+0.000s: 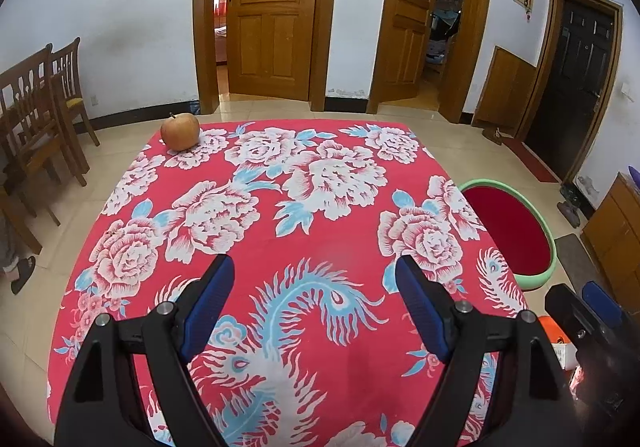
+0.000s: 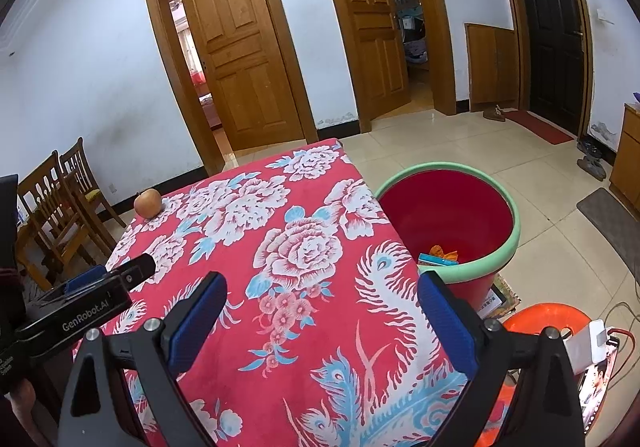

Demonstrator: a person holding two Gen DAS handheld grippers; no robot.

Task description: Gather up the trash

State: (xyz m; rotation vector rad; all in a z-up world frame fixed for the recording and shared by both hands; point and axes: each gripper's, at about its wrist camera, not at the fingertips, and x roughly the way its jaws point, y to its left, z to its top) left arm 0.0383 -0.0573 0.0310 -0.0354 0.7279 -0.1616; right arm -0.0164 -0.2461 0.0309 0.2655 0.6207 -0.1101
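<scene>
Our left tongs (image 1: 316, 311) and right tongs (image 2: 322, 321) both hang with blue fingers spread apart, gripping nothing, low in each frame over the flowered tablecloth (image 1: 280, 231). The only item left, an apple (image 1: 180, 131), sits upper left at the far corner, nearer our left hand. The bucket (image 2: 506, 247) waits right of the table.

Bucket (image 1: 536, 275) partly behind table (image 1: 280, 247)

White walls (image 1: 132, 7), beige tiled floor (image 2: 500, 151), wooden doors (image 1: 272, 11), dark door (image 2: 548, 27), wooden chairs (image 1: 36, 115) left.
</scene>
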